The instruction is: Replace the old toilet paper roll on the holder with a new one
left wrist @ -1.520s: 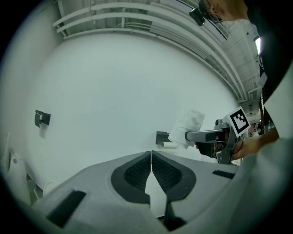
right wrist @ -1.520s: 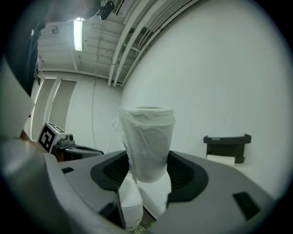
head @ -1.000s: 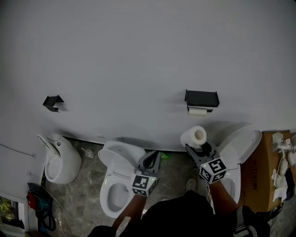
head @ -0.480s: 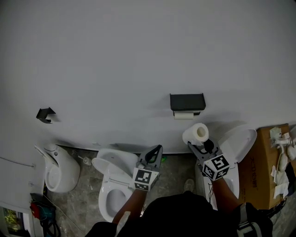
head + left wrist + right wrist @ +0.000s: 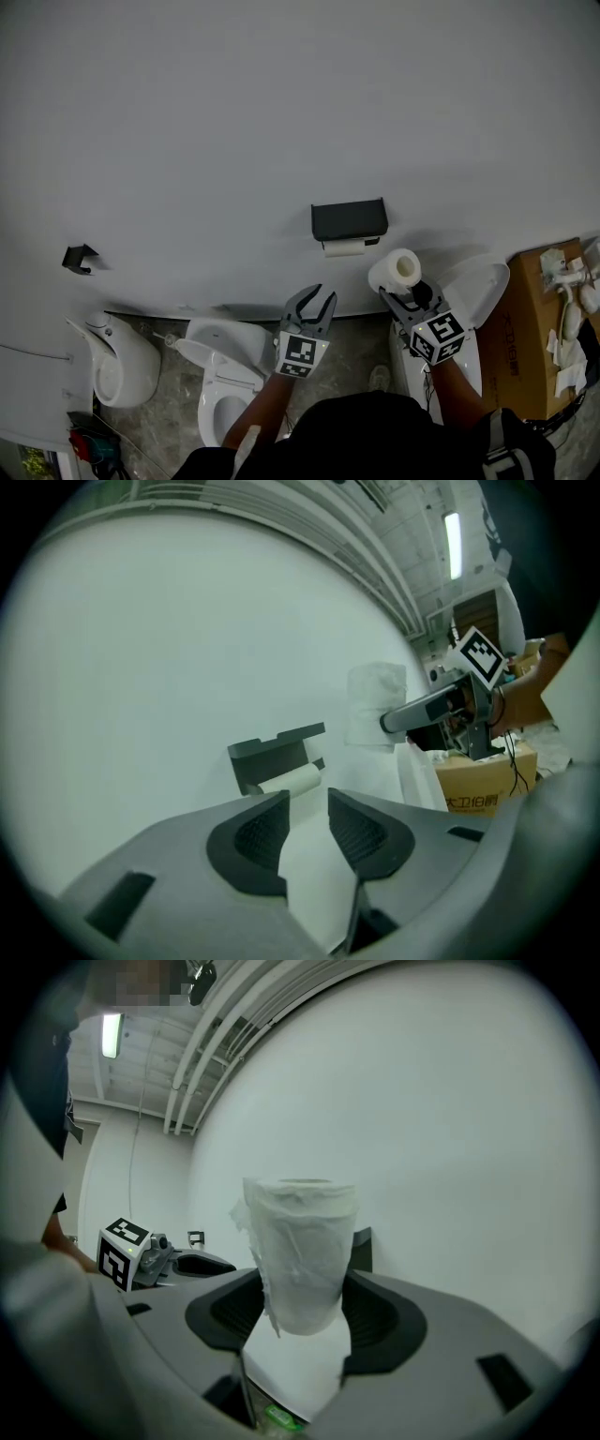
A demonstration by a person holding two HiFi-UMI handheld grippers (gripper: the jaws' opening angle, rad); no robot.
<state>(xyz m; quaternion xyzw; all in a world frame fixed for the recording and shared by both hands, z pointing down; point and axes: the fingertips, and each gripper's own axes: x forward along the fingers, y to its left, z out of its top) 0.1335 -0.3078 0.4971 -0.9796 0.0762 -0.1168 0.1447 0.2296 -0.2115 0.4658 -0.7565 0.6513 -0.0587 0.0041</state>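
Left gripper [image 5: 312, 302] empty, jaws just opening; right gripper [image 5: 403, 292] clamps new roll [image 5: 396, 272]. You risk slipping on thin old roll [image 5: 344, 247] under holder [image 5: 349, 219].

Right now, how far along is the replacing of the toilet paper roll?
Done: the right gripper holds the full white toilet paper roll in its jaws. In hand: the left gripper, jaws just opening and empty, points at the black wall holder. Left: the thin old roll sits on that holder; it must come off, then the new one goes on.
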